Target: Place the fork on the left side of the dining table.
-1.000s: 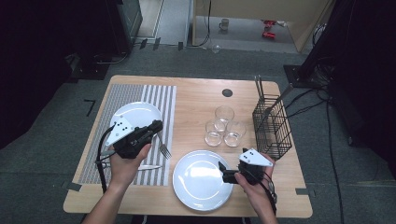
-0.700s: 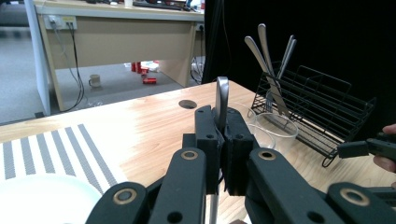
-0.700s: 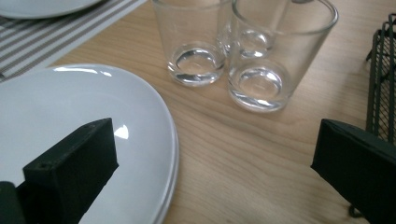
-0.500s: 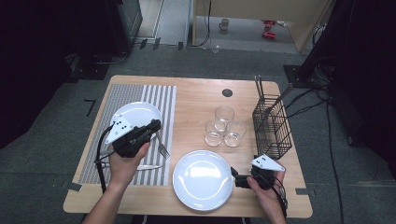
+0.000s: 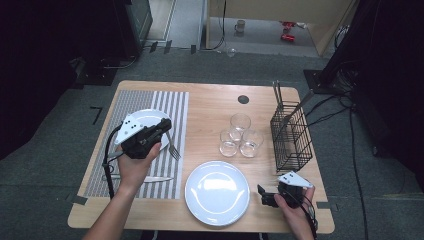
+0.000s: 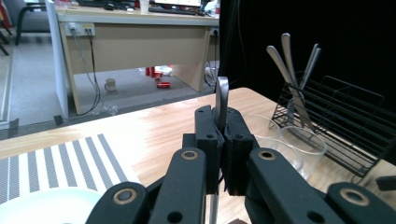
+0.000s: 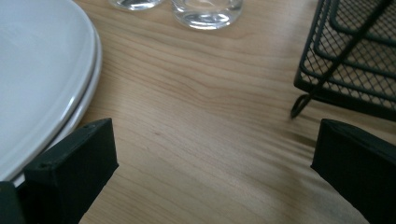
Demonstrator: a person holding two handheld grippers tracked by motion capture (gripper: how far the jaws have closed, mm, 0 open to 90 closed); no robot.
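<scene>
1. My left gripper hangs above the striped mat, over the right edge of the small plate that lies on it.
2. Its fingers are clenched on a fork: in the left gripper view the metal handle stands up between the two black pads, and the high view shows the tines below my hand, over the mat.
3. A knife lies flat on the mat near the front edge of the surface, just in front of my left hand.
4. My right gripper sits low over the front right corner of the surface, just to the right of the large plate.
5. Its fingers are spread wide with nothing between them; in the right gripper view I see bare wood between the pads, and the left one is just beside the large plate's rim.
6. That view shows the large plate as two stacked rims.
7. Three glasses stand together in the middle of the surface, beyond the large plate.
8. A black wire basket stands at the right side; cutlery handles stick up out of it.
9. The basket is well apart from the fork I hold, with the glasses between them.
</scene>
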